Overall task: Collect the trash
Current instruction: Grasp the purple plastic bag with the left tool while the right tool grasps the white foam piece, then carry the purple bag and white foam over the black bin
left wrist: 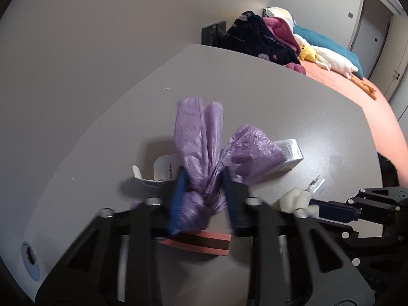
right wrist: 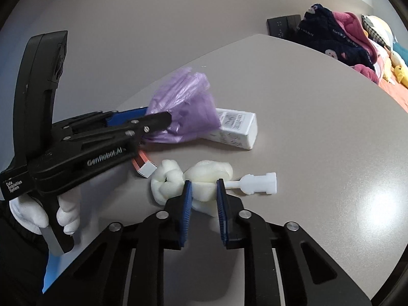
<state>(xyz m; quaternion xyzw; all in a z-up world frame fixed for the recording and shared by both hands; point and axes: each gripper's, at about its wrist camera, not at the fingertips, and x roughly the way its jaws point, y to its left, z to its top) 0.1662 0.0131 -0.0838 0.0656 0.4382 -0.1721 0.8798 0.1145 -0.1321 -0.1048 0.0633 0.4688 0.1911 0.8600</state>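
left wrist view shows the left gripper point(left wrist: 204, 176) with its blue pads pinched tight on the gathered neck of a purple plastic bag point(left wrist: 201, 137), which rests on the grey table point(left wrist: 293, 107). the bag's crumpled ends fan out beyond the fingertips, and one fold lies over a white carton point(left wrist: 290, 153). a white card point(left wrist: 163, 169) sits just left of the bag, and a red-and-black strip point(left wrist: 201, 242) lies under the gripper.

right wrist view shows the right gripper point(right wrist: 204, 186) closed on a knotted white foam piece point(right wrist: 193, 178), the pads squeezing its middle. a white plastic fitting point(right wrist: 260, 182) lies just right of the foam on the table. a white-gloved hand point(right wrist: 63, 214) holds the left gripper's handle. beyond the table edge, a bed point(left wrist: 357, 86) carries piled clothes point(left wrist: 257, 38) and soft toys point(left wrist: 321, 56).
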